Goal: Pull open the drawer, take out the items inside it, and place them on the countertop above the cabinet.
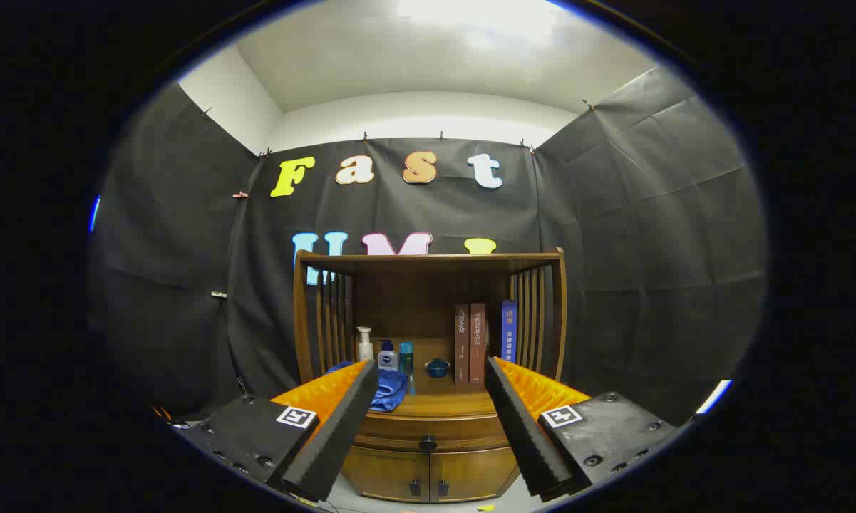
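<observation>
The tool point(428, 388) is hovering in front of a wooden cabinet point(428, 442), its two fingers spread wide and holding nothing. The drawer point(428, 431) is sitting shut just under the desk point(435, 405), and its dark round knob point(428, 443) is lying between the fingers but well beyond their tips; two small doors are showing below it. The items to be taken out are lying hidden inside the shut drawer, so their number and kind cannot be told.

On the desk a blue cloth point(390, 388) is resting at the left, partly behind the left finger, with a white pump bottle point(364, 345), two smaller bottles point(396, 356) and a small blue bowl point(437, 368) behind it, and upright books point(481, 342) at the right.

The task is judged to be at its start, with the approach to the knob pending. The risks are as follows: the knob is small, so an off-centre closing could let it slip free; a pull not in line with the drawer could jam it; and the crowded desk is leaving little room, so a careless placement could topple a bottle.
</observation>
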`<action>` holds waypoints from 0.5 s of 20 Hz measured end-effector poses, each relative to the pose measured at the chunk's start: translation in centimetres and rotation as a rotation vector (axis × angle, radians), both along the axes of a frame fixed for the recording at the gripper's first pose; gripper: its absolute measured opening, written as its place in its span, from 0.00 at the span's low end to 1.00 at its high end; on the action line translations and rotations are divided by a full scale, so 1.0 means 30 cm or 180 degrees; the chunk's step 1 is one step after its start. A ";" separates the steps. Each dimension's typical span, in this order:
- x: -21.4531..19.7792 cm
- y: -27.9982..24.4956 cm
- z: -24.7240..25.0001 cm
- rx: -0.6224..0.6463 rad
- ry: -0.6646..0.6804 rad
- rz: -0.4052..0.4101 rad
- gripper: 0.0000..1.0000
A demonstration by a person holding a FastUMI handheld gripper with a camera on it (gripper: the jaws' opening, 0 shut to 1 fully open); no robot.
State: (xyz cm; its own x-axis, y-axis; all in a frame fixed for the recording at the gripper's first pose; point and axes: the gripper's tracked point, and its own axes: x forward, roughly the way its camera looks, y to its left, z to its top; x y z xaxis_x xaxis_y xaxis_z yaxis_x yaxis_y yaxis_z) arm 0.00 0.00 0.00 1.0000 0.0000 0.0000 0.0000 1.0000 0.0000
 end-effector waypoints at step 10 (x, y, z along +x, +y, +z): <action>0.036 0.044 -0.010 -0.0052 0.0100 0.0059 0.99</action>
